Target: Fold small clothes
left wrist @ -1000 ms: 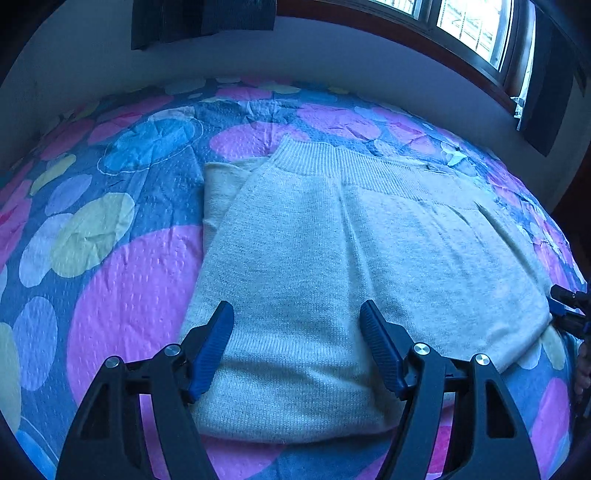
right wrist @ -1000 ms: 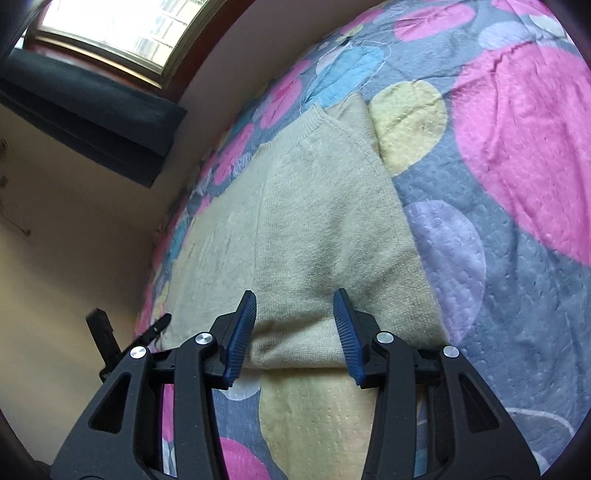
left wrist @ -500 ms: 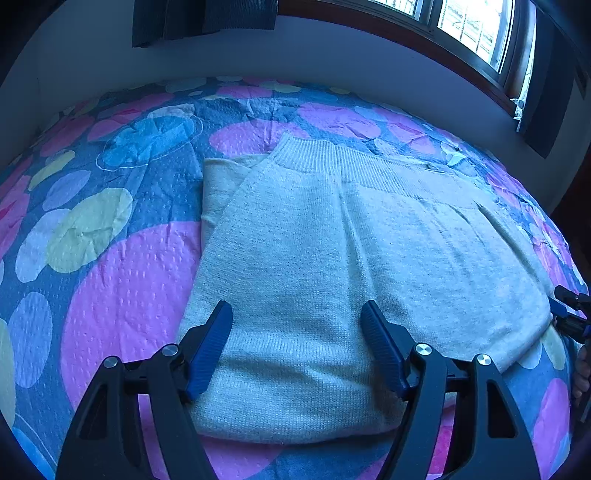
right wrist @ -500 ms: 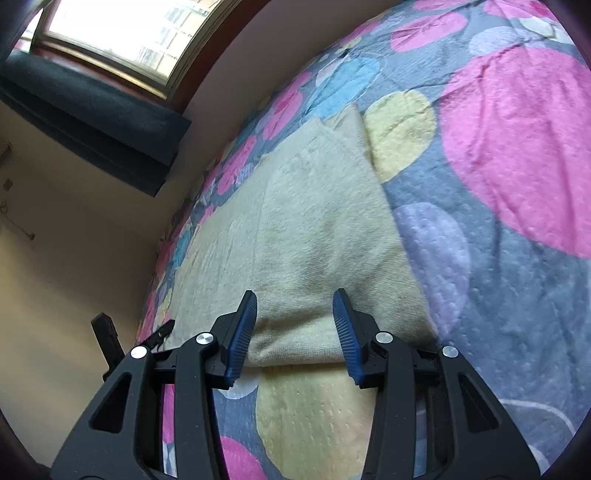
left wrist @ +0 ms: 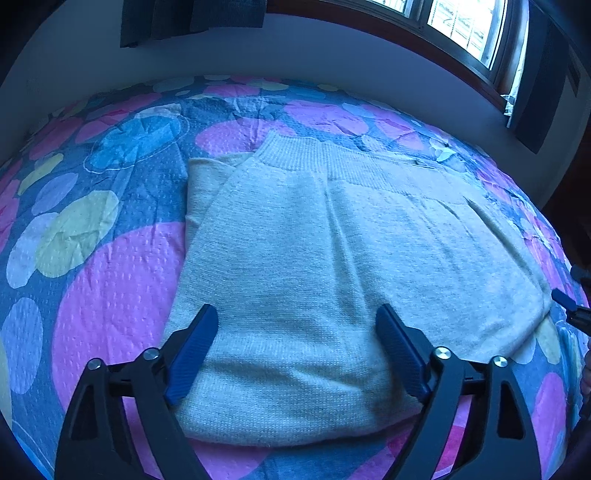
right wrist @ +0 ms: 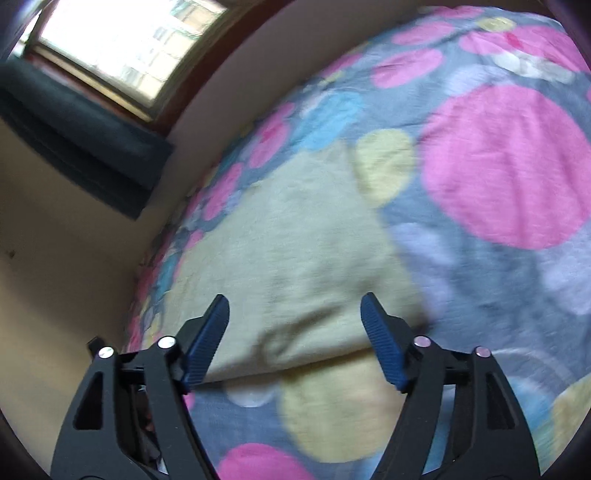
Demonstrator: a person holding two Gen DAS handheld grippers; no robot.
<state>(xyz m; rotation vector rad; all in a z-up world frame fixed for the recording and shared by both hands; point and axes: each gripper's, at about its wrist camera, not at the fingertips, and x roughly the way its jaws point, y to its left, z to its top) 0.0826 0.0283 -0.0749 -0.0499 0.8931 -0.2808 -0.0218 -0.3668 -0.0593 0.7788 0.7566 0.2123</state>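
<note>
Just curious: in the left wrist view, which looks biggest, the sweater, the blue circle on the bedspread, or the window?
1. sweater
2. blue circle
3. window, though it is farther off and cut off by the frame, so unsure.

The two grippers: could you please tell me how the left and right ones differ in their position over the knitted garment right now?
The left gripper hovers over the broad middle of the cream knitted garment; the right gripper sits at a garment edge, near the dotted bedspread. The left view is sharp; the right view is blurred. Both grippers are open and hold nothing.
</note>
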